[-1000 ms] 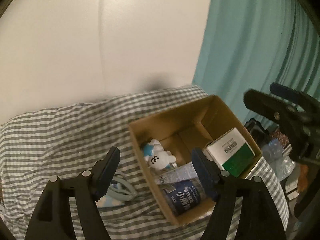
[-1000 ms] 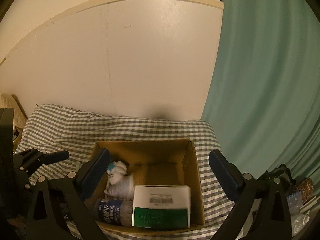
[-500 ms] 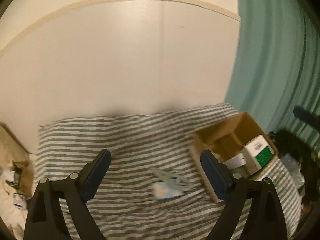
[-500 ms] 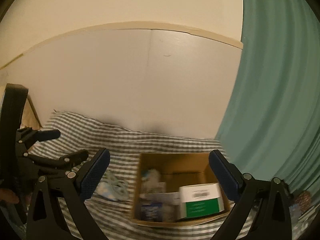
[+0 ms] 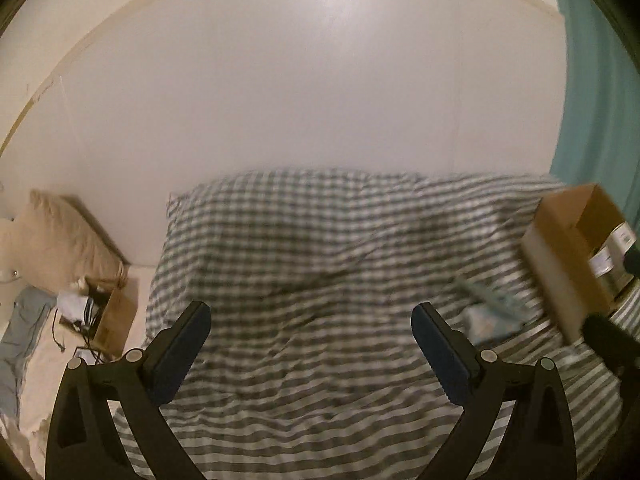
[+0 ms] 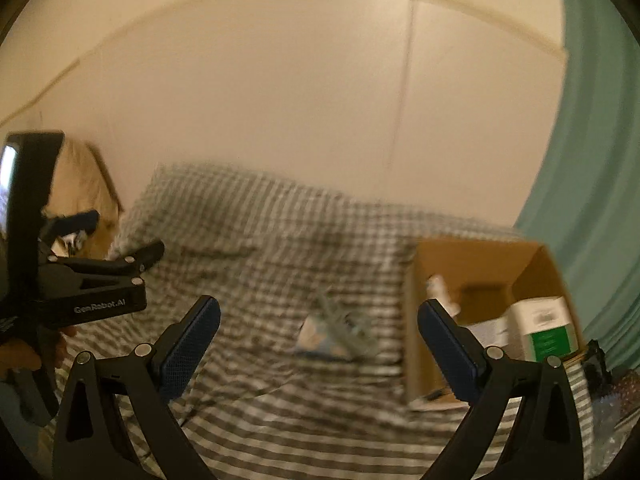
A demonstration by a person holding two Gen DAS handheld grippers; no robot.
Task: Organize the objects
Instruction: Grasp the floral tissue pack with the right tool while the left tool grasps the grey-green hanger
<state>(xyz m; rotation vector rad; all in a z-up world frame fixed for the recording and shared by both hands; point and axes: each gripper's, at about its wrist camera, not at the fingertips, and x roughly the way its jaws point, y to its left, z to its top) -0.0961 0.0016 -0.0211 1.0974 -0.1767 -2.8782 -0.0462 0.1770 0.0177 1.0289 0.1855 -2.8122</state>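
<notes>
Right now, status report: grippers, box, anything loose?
Left gripper open, empty. Right gripper open, empty. Cardboard box holds green-and-white carton. Pale blue item loose on checked bedding; blurred.

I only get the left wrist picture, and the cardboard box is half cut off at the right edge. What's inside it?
Observer: The right wrist view shows the whole cardboard box, open on top, with a white and green carton at its right side.
Operator: Anything else in there?
Observer: A small white toy figure sits near its left wall, though it is blurred.
Operator: Is the other hand-held gripper carrying anything?
Observer: No. The right hand-held gripper is wide open and empty above the checked bedcover.
</notes>
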